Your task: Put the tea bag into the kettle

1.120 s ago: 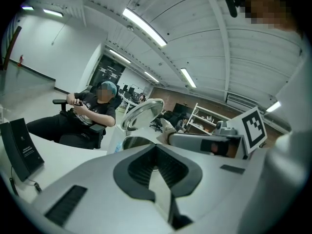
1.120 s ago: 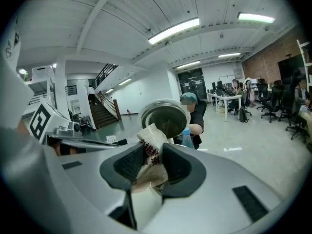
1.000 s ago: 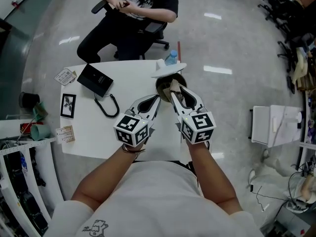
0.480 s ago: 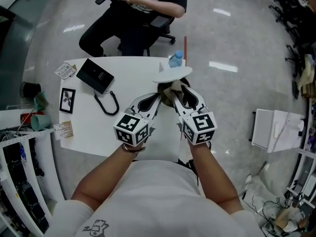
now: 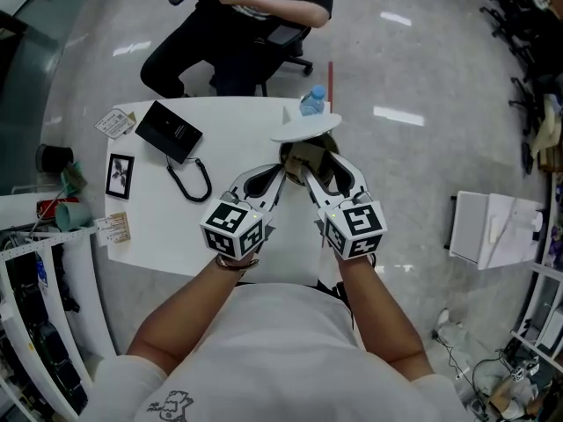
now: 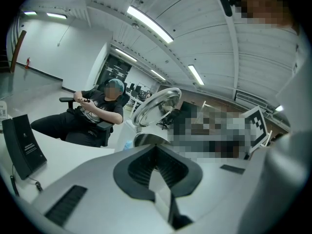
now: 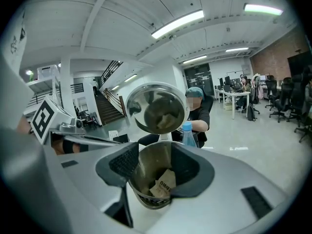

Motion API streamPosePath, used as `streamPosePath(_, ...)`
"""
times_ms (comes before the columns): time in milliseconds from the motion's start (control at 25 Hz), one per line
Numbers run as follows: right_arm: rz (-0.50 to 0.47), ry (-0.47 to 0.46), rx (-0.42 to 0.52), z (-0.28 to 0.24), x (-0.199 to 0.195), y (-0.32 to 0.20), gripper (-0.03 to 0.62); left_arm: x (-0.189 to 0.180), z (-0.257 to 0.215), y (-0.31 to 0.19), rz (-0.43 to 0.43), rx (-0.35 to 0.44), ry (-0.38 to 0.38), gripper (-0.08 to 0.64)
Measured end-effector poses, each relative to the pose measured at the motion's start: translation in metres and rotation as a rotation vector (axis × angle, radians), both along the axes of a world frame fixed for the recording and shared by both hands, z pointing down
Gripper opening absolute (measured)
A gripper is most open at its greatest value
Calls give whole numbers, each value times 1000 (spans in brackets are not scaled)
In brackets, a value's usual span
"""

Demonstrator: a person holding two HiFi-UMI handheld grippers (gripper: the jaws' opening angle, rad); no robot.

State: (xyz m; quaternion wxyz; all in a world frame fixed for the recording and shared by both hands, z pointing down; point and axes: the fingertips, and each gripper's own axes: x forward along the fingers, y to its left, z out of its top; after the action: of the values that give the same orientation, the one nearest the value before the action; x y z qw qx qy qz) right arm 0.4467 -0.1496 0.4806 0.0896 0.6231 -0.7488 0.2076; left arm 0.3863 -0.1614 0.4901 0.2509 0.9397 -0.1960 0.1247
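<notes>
A steel kettle (image 5: 293, 153) stands at the white table's far right edge, its round lid (image 5: 305, 128) tipped up and open. The beige tea bag (image 7: 163, 185) lies inside the kettle (image 7: 151, 172), against its inner wall. My right gripper (image 5: 308, 163) hovers over the kettle's mouth. Its jaws are opening, and the pads (image 7: 126, 162) stand apart on either side of the mouth without touching the bag. My left gripper (image 5: 281, 173) sits just left of the kettle, shut with nothing in it. In the left gripper view its pads (image 6: 146, 162) meet, with the lid (image 6: 156, 105) beyond them.
On the white table (image 5: 158, 227) lie a black box (image 5: 169, 130), a looped black cable (image 5: 190, 184), a framed picture (image 5: 119, 177) and a card (image 5: 115, 123). A water bottle (image 5: 312, 100) stands behind the kettle. A person sits in an office chair (image 5: 251, 11) beyond the table.
The right gripper's jaws have spread apart, and the tea bag that was at their tips over the kettle now lies inside it. The left gripper has stayed put.
</notes>
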Motion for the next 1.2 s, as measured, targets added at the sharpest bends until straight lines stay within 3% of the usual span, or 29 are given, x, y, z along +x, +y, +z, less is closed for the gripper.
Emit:
streamPosePath(360, 0, 10, 51, -20, -8, 18, 197, -9, -14, 18, -19, 28, 13, 9)
streamPosePath(720, -93, 44, 116, -47, -32, 58, 16, -16, -45, 53, -55, 75, 51, 9)
streamPosePath(1200, -102, 36, 231, -83, -64, 98, 11, -42, -77, 89, -97, 154, 63, 9)
